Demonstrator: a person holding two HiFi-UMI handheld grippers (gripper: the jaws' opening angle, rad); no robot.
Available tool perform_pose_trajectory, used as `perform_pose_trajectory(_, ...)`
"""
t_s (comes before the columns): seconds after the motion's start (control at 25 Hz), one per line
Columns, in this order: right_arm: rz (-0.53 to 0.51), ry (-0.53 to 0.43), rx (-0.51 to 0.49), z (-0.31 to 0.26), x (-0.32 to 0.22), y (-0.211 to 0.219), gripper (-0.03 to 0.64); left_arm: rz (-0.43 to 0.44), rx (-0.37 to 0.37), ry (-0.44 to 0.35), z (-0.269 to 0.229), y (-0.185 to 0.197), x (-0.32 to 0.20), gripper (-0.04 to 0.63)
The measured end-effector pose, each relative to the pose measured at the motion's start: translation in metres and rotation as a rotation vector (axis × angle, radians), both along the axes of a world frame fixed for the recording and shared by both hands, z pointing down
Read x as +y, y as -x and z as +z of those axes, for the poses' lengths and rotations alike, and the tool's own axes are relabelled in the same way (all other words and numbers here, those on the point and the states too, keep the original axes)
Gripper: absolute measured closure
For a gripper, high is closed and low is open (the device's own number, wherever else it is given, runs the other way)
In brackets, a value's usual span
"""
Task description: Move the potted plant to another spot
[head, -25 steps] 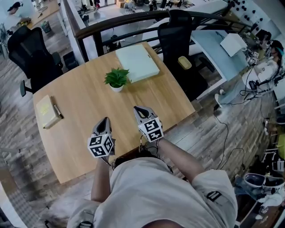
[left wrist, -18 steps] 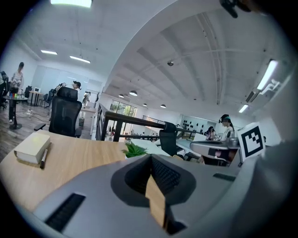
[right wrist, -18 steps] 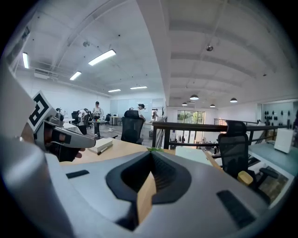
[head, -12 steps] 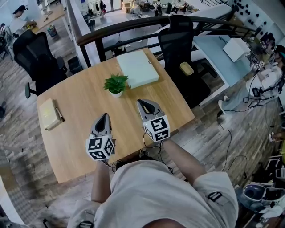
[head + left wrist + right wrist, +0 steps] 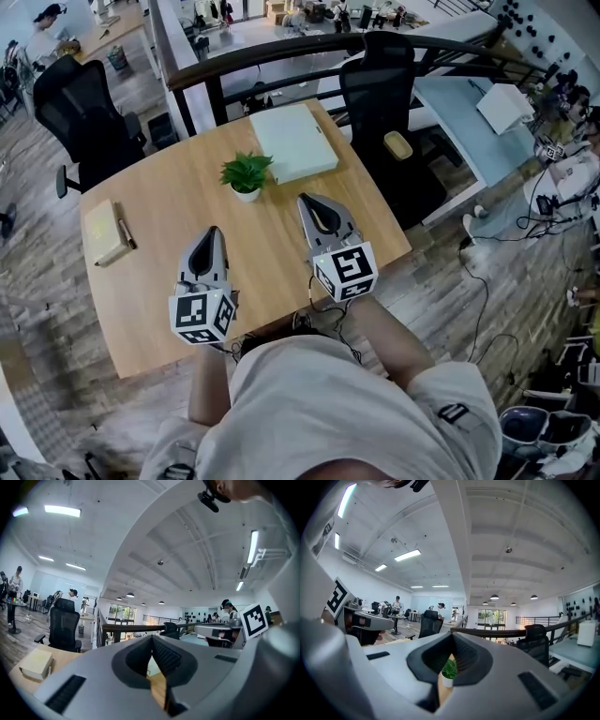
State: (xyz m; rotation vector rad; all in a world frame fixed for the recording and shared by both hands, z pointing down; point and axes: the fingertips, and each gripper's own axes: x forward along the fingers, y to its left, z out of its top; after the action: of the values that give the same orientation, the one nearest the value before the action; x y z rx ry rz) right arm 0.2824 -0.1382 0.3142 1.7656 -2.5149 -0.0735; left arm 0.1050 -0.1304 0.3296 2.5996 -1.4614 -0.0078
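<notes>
A small potted plant (image 5: 247,174), green leaves in a white pot, stands on the wooden table (image 5: 159,202) near its far middle. Both grippers hover above the table's near part, well short of the plant and pointing level. My left gripper (image 5: 213,231) is shut, its tips meeting with nothing between them (image 5: 151,637). My right gripper (image 5: 305,200) is also shut and empty (image 5: 452,635). It points toward the plant, and in the right gripper view the plant (image 5: 449,669) shows through the slit below the jaws.
A pale green flat box (image 5: 293,142) lies just behind the plant. A yellowish notebook (image 5: 102,232) with a pen lies at the table's left end. Black office chairs (image 5: 89,112) (image 5: 380,70) and a dark railing (image 5: 281,45) border the far side.
Both grippers have risen toward the head camera and look larger. The plant has stayed where it was.
</notes>
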Motion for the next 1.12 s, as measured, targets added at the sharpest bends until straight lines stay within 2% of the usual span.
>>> perform_pose_trajectory(0.2,0.006,-0.011,0.002,-0.0036,-0.0002,0.0005,0.614,-0.008,-0.011,-0.032,-0.0096,0.0042,0.0025,0.583)
perform_pose_trajectory(1.12,0.013,-0.011,0.014,-0.0039,0.0014,-0.0005,0.614,0.013,-0.012,-0.021,-0.0063,-0.0003,0.0017,0.583)
